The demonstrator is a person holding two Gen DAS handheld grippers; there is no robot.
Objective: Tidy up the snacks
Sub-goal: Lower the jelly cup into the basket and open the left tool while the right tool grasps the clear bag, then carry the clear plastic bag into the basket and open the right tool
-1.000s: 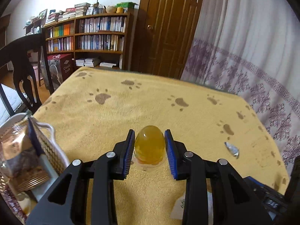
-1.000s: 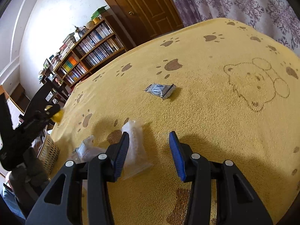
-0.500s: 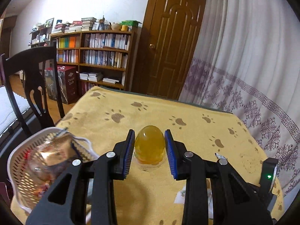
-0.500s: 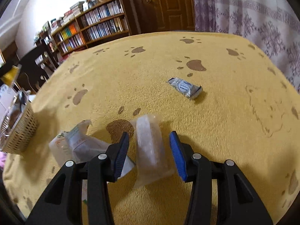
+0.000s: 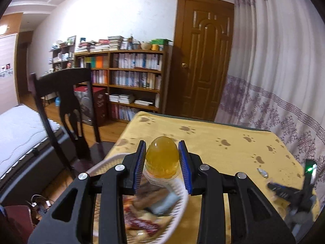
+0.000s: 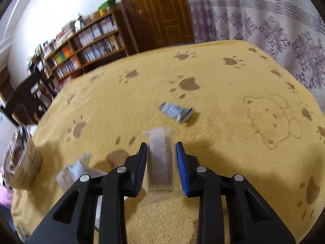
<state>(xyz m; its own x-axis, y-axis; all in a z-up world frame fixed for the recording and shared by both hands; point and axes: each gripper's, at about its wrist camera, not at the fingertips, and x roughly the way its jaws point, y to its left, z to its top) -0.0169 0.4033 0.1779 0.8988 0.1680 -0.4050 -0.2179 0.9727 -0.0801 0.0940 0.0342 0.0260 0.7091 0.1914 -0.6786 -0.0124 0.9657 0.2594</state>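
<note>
Gripping an amber egg-shaped jelly cup [image 5: 162,156] at frame centre above the white basket [image 5: 178,187], left hand-held gripper [image 5: 162,162], right hand-held gripper [image 6: 161,162] clamped on a clear wrapped snack [image 6: 160,158] at lower centre of the table [image 6: 223,81].

I can't read any text here: the book spines on the bookshelf [image 5: 130,75], the red box [image 5: 91,103] beside it and the blurred snack wrapper [image 6: 176,111] stay illegible.

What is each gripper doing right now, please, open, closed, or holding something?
Left gripper: shut on the amber jelly cup, above the basket.
Right gripper: shut on the clear snack packet.
</note>
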